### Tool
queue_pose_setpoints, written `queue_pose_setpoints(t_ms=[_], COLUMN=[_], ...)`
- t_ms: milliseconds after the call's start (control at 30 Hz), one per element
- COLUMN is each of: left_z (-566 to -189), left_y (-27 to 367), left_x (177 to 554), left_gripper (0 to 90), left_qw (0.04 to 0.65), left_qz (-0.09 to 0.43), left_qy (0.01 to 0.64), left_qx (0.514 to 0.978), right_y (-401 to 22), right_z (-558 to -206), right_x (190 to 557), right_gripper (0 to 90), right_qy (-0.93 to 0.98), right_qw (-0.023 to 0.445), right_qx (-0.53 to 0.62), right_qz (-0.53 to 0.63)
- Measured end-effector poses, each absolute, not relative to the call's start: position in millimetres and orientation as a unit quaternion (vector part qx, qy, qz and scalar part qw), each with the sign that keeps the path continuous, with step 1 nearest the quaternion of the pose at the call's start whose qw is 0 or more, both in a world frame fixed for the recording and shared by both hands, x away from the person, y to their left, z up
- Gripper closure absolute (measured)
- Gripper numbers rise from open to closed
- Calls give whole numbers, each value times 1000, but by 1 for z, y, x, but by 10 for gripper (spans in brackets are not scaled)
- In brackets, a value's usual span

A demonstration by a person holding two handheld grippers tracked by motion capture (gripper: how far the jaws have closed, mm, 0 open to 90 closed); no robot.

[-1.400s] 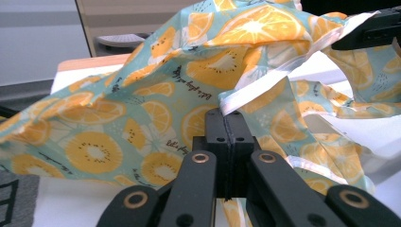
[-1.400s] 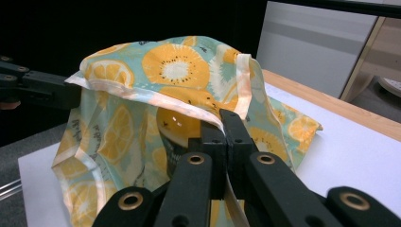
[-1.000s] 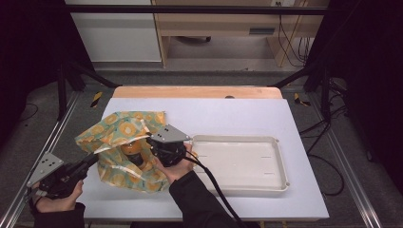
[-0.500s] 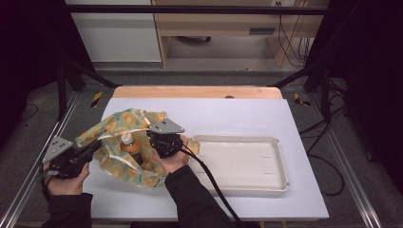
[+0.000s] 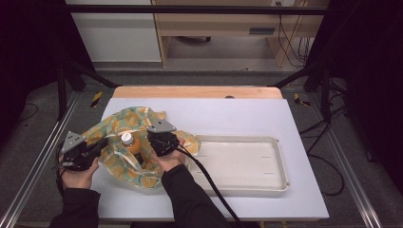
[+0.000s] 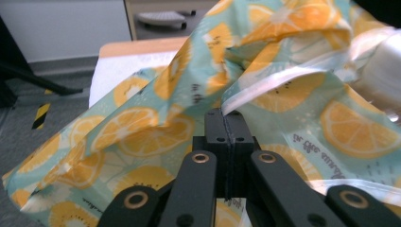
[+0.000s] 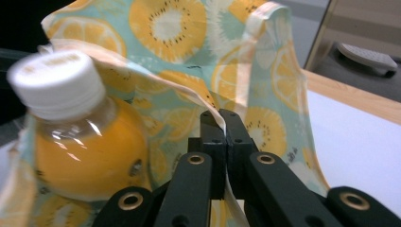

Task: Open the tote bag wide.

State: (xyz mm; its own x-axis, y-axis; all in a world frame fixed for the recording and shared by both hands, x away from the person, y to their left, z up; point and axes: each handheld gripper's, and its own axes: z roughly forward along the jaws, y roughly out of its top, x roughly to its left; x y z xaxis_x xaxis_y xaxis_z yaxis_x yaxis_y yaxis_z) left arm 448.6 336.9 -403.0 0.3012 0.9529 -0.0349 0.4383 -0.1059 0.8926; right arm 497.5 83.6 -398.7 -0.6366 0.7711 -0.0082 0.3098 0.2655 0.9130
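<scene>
- The citrus-print bag lies on the white table at its left side, toward your near edge, bunched up and open at the top; its teal film carries orange and lemon slices.
- Inside it stands a bottle of orange drink with a white cap; in the high view the cap sits at the bag's centre, and in the right gripper view the bottle fills the 9 o'clock side, a little blurred.
- Your left gripper is at the bag's 9 o'clock edge. In the left gripper view the left gripper has its jaws pressed fully together with the bag's pale rim pinched between them, the film rising toward 1 o'clock.
- Your right gripper sits at the bag's 3 o'clock side, just beside the bottle. In the right gripper view the right gripper is clamped tight on a thin edge of the bag, which runs up toward 11 o'clock.
- The bag's mouth is spread between your two grips, with the bottle between them.
- At 3 o'clock from the bag, touching its right fringe, lies a shallow white tray.
- At 12 o'clock, beyond the white top, a strip of wooden board edges the table.
</scene>
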Motion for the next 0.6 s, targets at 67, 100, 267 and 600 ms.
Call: queue_pose_setpoints(t_ms=[67,100,267,600], left_z=[-408,-411,-424,-441], left_y=[336,336,336,332], left_x=[452,454,455,452], left_gripper=[900,900,900,900], left_qw=[419,411,384,349], left_qz=[295,293,274,257], left_qy=[516,519,525,520], left_qx=[686,690,708,736], right_y=[85,85,88,89], right_z=[-403,-405,-417,-436], right_x=[500,501,499,493], right_gripper=[897,896,893,803], right_qy=[766,769,784,808], right_qw=[234,235,223,203], right_qx=[361,360,365,366], right_qz=[478,474,450,415])
